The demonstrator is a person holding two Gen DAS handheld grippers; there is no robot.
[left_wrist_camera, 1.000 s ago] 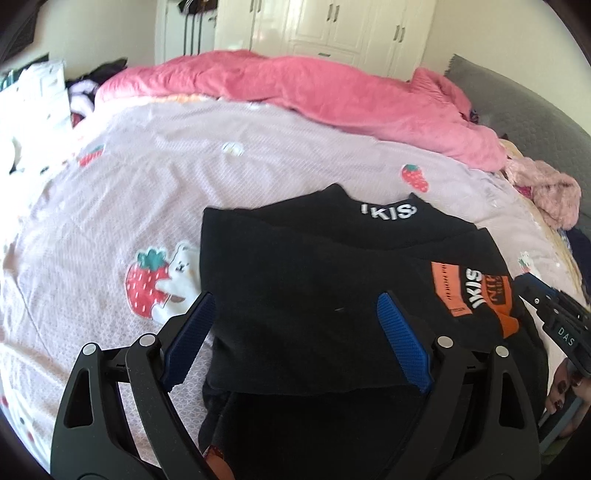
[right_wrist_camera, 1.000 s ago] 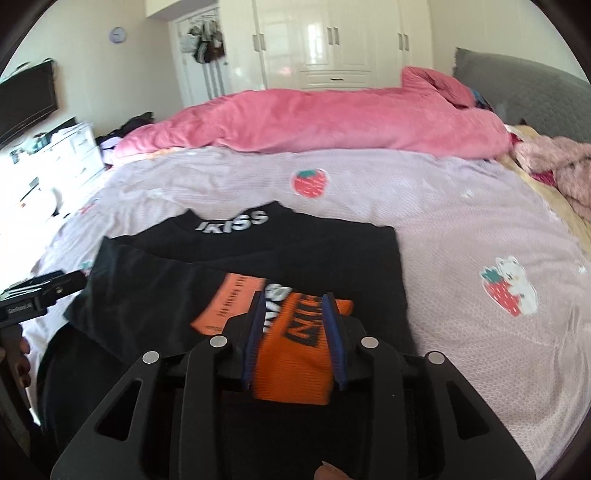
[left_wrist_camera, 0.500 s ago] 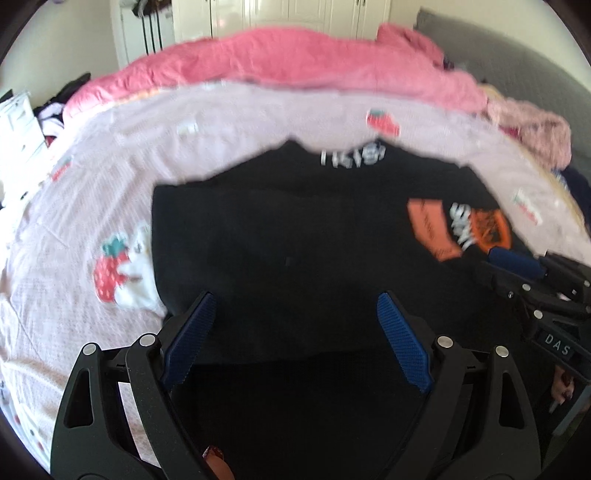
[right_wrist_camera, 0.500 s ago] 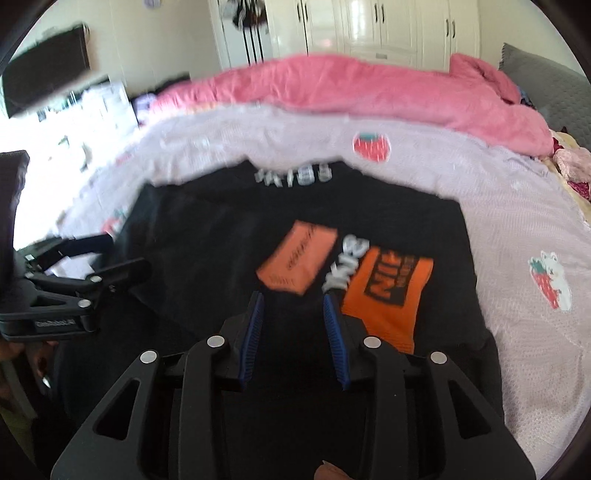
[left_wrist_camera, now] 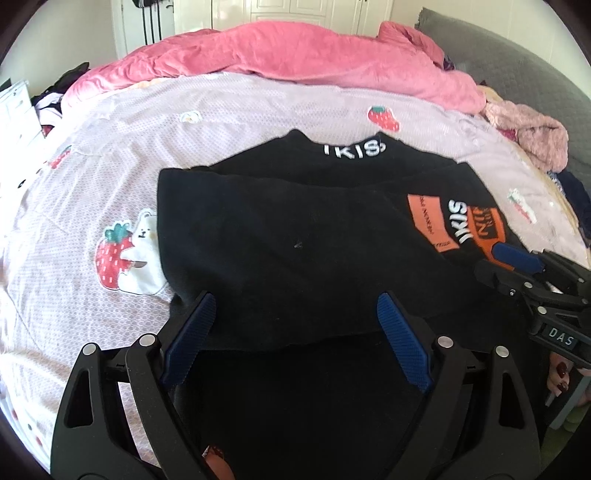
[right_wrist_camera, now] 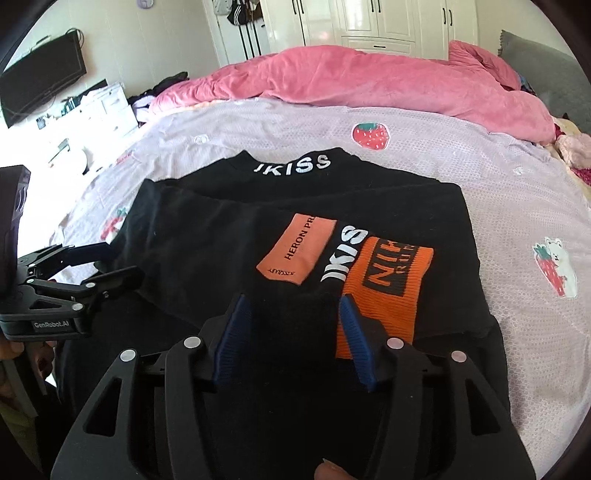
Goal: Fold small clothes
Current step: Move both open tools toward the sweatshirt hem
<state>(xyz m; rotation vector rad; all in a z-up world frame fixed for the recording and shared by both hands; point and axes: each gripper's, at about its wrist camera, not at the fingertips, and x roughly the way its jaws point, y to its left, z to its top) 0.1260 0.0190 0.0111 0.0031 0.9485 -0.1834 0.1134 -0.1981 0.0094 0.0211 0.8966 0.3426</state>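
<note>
A small black sweater (left_wrist_camera: 288, 236) with white lettering on its collar lies flat on the bed, both sleeves folded in over its body. The orange cuff (right_wrist_camera: 388, 280) of one sleeve rests on the garment's right half. My left gripper (left_wrist_camera: 295, 299) hovers open over the near hem with nothing between its fingers. My right gripper (right_wrist_camera: 293, 299) is opening; the cuff lies free just right of its right finger. Black cloth lies under the jaws, and the pads do not press on it. Each gripper shows in the other's view: the right gripper (left_wrist_camera: 517, 258), the left gripper (right_wrist_camera: 107, 273).
The sweater lies on a lilac bedsheet (left_wrist_camera: 229, 110) printed with strawberries and bears. A pink duvet (left_wrist_camera: 295, 55) is bunched along the far side, with a pink fluffy garment (left_wrist_camera: 535, 136) at the right. White wardrobes (right_wrist_camera: 369, 22) and a wall television (right_wrist_camera: 40, 77) stand beyond.
My right gripper let go of the orange cuff, shifted left of it and widened its jaws. The cuff now lies flat on the sweater. My left gripper stayed open over the hem.
</note>
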